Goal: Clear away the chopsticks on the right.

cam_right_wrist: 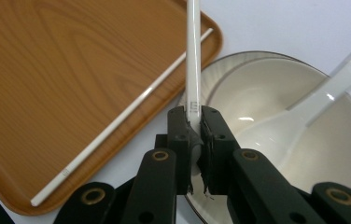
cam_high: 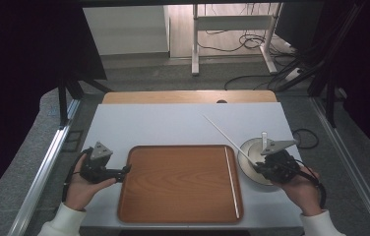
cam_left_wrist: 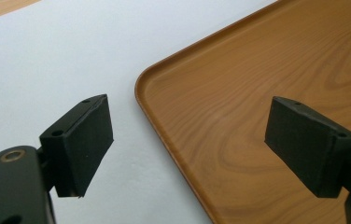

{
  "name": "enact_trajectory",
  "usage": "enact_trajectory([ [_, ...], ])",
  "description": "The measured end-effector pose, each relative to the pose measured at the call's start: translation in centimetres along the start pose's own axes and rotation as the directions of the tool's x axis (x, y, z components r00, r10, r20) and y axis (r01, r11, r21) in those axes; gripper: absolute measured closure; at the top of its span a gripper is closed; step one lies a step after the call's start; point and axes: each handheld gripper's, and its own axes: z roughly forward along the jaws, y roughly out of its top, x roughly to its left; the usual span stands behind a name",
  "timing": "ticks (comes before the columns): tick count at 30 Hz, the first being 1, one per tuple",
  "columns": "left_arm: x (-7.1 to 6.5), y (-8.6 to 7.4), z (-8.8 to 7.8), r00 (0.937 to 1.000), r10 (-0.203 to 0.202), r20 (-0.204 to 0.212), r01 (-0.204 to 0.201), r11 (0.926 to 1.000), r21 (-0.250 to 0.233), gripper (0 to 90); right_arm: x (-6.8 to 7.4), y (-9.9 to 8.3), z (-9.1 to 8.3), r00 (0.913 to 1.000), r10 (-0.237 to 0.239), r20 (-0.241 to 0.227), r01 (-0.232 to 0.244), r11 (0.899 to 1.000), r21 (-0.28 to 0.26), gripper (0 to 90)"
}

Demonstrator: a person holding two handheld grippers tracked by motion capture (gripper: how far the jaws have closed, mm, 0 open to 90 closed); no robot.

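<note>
In the high view your hands sit nearest; your left gripper (cam_high: 124,170) rests at the wooden tray's (cam_high: 173,196) left edge, your right gripper (cam_high: 258,167) over the white bowl (cam_high: 248,152). The left gripper view shows its jaws wide, empty. In the right gripper view yours clamp a white chopstick (cam_right_wrist: 193,60); another chopstick (cam_right_wrist: 127,112) lies on the tray, a spoon (cam_right_wrist: 304,109) in the bowl

Left hand-held gripper (cam_high: 124,171) level, jaws wide apart, right hand-held gripper (cam_right_wrist: 193,126) clamped tight, both hands low.
</note>
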Motion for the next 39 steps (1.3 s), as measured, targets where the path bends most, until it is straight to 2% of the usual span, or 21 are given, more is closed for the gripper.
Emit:
enact_trajectory([
  [13, 0.1, -0.1, -0.2, 1.0, 0.001, 0.001, -0.001, 1.0, -0.003, 14.6, 2.9, 0.9, 2.8, 0.9976, -0.021, -0.067, 0.024, 0.999, 0.047, 83.6],
  [20, 0.1, -0.1, -0.2, 1.0, 0.0, 0.003, 0.0, 1.0, -0.005, 14.7, 4.3, 0.8, 4.4, 0.9955, -0.034, -0.088, 0.043, 0.994, 0.101, 83.6],
  [29, 0.0, -0.1, 0.0, 1.0, 0.001, 0.004, -0.001, 1.0, -0.002, 14.7, 5.0, 0.6, 5.9, 0.9944, -0.041, -0.098, 0.057, 0.985, 0.165, 83.6],
  [34, 0.0, -0.1, 0.0, 1.0, 0.004, 0.005, -0.004, 1.0, 0.002, 14.7, 5.9, 0.7, 6.8, 0.9933, -0.064, -0.097, 0.082, 0.976, 0.2, 83.5],
  [39, 0.1, -0.2, 0.0, 1.0, 0.002, 0.004, -0.002, 1.0, 0.002, 14.6, 6.1, 0.6, 7.2, 0.9919, -0.07, -0.106, 0.093, 0.97, 0.223, 83.1],
])
